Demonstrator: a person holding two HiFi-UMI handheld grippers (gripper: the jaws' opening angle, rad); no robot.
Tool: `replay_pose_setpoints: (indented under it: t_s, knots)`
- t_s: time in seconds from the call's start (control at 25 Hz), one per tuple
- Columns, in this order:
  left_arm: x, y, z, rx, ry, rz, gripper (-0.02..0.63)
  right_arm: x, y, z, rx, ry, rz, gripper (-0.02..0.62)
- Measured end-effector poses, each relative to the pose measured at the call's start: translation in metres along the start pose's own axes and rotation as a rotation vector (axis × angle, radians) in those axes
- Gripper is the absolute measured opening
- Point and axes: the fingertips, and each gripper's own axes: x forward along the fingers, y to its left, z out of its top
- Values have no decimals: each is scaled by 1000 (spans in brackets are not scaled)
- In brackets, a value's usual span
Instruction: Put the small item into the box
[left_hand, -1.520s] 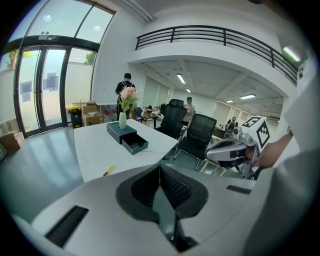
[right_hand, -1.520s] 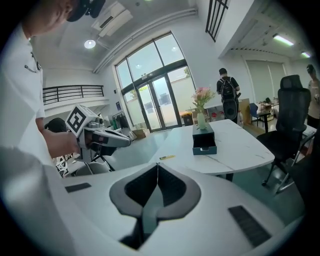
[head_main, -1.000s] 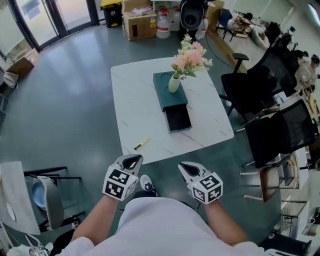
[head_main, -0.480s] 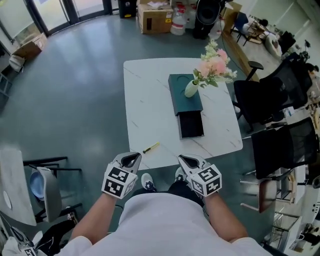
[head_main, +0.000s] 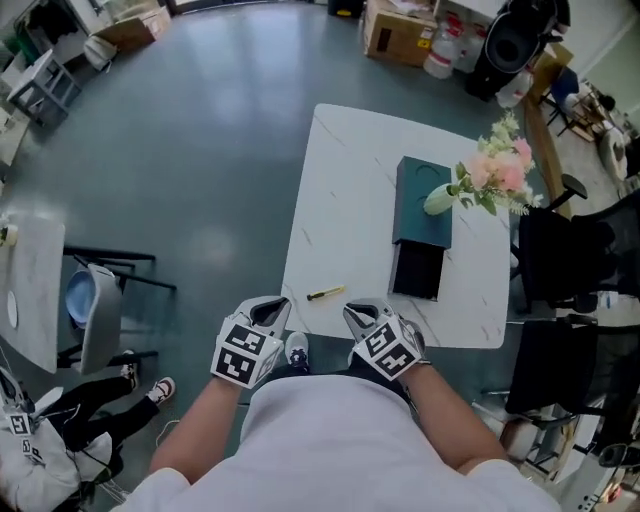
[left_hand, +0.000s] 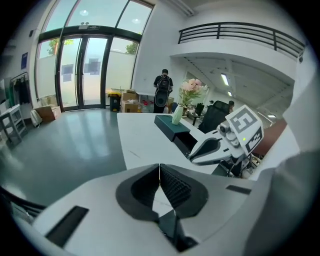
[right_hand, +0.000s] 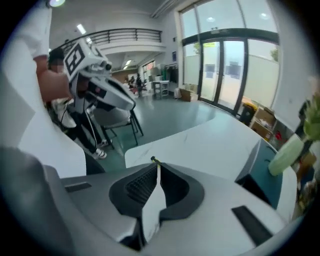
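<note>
Far left of the box (head_main: 418, 228), off the worktop (head_main: 340, 190), a grey chair (head_main: 100, 325) stands on the floor. Left gripper (head_main: 272, 308) hangs just off the worktop's near edge, well left of the box. Its jaws are pressed together w/ nothing btwn them. Small item (head_main: 325, 294), a thin yellow stick w/ a dark end, lies flat on the worktop left of the box's open drawer (head_main: 417, 272), close to the near edge. It's apart from both grippers, roughly btwn their tips in head view. Right gripper (head_main: 358, 314) sits at the same edge, nearer the box than the left one, down-left of the drawer. Its jaws are closed tight, empty. In right gripper view the item's end shows just past the jaw tips; contact can't be told. Box is dark teal, long, on the worktop's right half, drawer pulled out toward the person. Vase (head_main: 438, 200) w/ pink flowers (head_main: 497, 172) stands on the box lid. Right of the box, off the worktop: black office chairs (head_main: 565, 250).
</note>
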Motion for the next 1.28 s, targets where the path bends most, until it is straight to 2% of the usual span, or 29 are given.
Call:
replay_pose_setpoints:
  t_s: [0.12, 0.32, 0.4, 0.52, 0.8, 1.04, 1.16, 1.28]
  knots:
    - [3, -1, -1, -38, 5, 38, 17, 27, 2, -5, -195, 80, 38, 18]
    - [5, -3, -10, -65, 36, 84, 17, 67, -2, -22, -420, 209, 90, 28]
    - [2, -2, -17, -88, 45, 101, 17, 80, -1, -30, -489, 260, 123, 119]
    - [3, -1, -24, -103, 59, 114, 17, 97, -3, -30, -566, 279, 139, 127]
    - [-2, -4, -33, -138, 66, 113, 17, 117, -9, -28, -633, 321, 186, 127]
    - [-6, 4, -32, -153, 56, 113, 17, 120, -6, -35, -644, 373, 257, 118]
    - [-5, 9, -32, -160, 56, 112, 17, 118, -3, -36, -632, 389, 292, 73]
    - [-6, 13, -31, -157, 59, 111, 17, 117, -2, -36, -628, 399, 292, 67]
